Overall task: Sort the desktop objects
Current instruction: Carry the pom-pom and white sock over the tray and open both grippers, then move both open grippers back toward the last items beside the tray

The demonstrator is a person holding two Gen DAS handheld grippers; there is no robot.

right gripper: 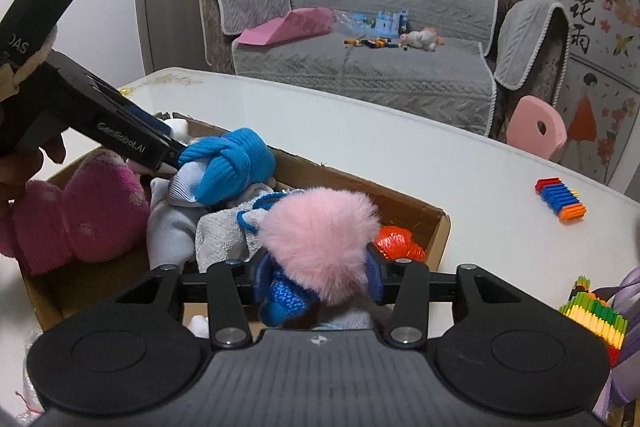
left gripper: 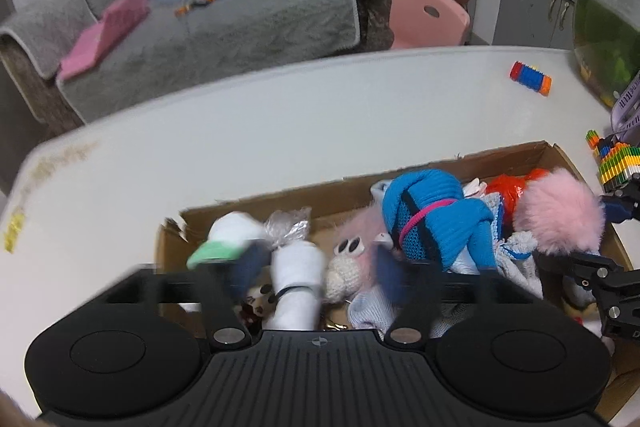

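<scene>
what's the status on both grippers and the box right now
Right gripper shut on pink pompom over cardboard box. Left gripper open above box clutter. Blue knit bundle beside left fingers.

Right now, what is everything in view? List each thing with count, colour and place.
cardboard box: one, brown, on the table, full of soft items
table: one, white, under the box
pink pompom: one, in the box, between the right claw's fingers
blue knit bundle: one, in the box, at the left claw's tips
magenta plush: one, box's left end
orange mesh item: one, box's right corner
block strip: one, multicoloured, on the table
sofa: one, grey, behind
left claw: open, over the box
right claw: shut on the pompom
</scene>
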